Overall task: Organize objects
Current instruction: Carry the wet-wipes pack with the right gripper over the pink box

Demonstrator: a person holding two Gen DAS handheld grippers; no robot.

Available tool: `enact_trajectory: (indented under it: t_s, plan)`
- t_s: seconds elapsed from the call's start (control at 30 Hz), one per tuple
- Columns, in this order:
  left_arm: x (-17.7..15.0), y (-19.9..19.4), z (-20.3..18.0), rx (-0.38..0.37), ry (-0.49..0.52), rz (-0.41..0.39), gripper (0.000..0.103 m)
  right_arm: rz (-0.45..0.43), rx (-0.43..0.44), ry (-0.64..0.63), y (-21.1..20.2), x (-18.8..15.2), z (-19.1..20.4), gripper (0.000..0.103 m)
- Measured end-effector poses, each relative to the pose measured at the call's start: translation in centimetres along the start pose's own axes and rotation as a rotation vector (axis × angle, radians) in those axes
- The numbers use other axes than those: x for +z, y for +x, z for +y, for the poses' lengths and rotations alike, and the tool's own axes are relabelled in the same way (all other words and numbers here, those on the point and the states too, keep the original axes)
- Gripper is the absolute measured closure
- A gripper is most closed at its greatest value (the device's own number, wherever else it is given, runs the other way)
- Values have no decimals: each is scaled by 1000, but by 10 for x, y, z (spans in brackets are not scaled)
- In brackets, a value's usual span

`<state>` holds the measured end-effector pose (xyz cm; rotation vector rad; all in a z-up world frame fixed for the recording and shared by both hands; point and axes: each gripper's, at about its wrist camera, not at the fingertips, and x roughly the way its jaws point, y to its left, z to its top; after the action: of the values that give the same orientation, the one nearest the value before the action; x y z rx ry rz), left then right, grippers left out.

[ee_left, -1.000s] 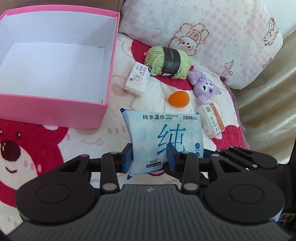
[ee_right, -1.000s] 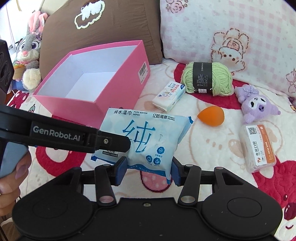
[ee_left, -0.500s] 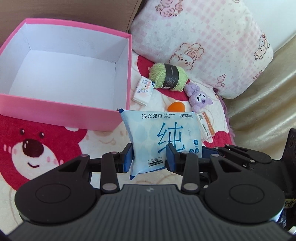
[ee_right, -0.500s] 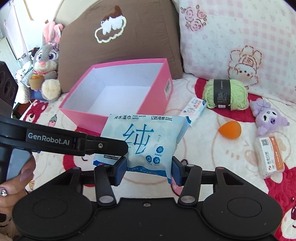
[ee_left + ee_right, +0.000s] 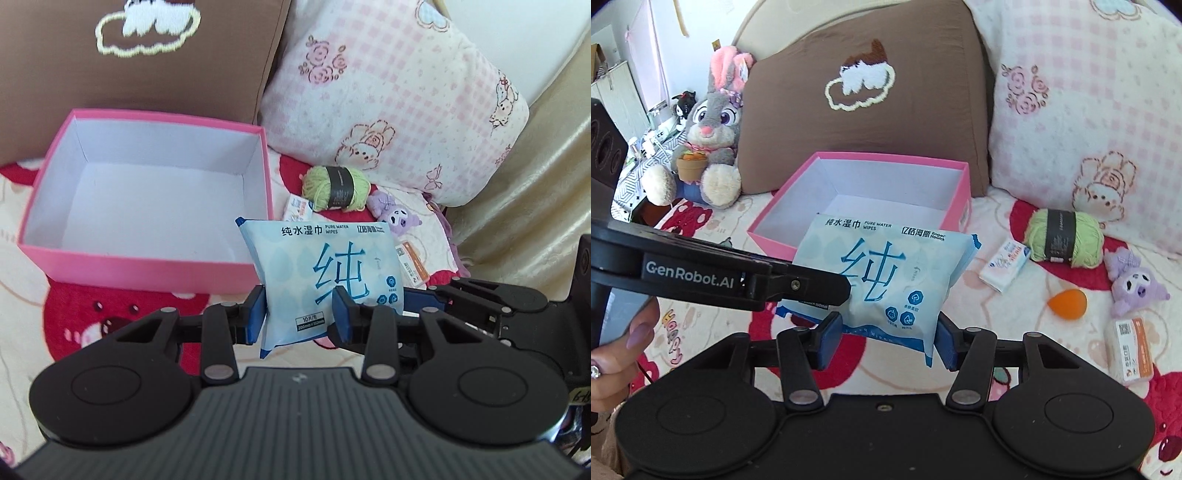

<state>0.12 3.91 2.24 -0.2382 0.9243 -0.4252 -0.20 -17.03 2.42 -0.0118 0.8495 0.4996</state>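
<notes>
A light blue pack of wet wipes (image 5: 325, 273) is held in the air by both grippers. My left gripper (image 5: 299, 317) is shut on its lower left part; my right gripper (image 5: 886, 339) is shut on its lower edge (image 5: 882, 280). The open pink box (image 5: 147, 269) with a white inside stands on the blanket, left of the pack and below it; it also shows in the right wrist view (image 5: 964, 199) behind the pack. The left gripper's body crosses the right wrist view at the left.
On the blanket right of the box lie a green yarn ball (image 5: 1063, 240), a small tissue pack (image 5: 1004, 266), an orange sponge (image 5: 1067, 302), a purple plush (image 5: 1134, 284) and an orange-labelled packet (image 5: 1130, 350). Brown cushion (image 5: 871, 110), pink pillow (image 5: 1089, 110) and a rabbit plush (image 5: 709, 136) stand behind.
Both grippers have lifted the wipes pack up off the blanket and back; the box and the other items now lie lower and farther away in both views.
</notes>
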Motion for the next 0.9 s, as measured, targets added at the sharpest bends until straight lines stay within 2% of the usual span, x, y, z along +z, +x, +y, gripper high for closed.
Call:
enact_trajectory:
  t_s: [0.2, 0.4, 0.67, 0.9]
  plan:
    - [17, -27, -2, 90, 128, -9, 65, 3, 36, -47, 0, 28, 17, 50]
    - [41, -42, 24, 110, 79, 9, 65, -5, 79, -91, 8, 55, 35, 51]
    - [61, -50, 55, 156, 73, 6, 65, 25, 149, -64, 38, 81, 48, 51]
    - [77, -38, 90, 134, 1, 27, 65, 49, 164, -48, 64, 94, 54, 51]
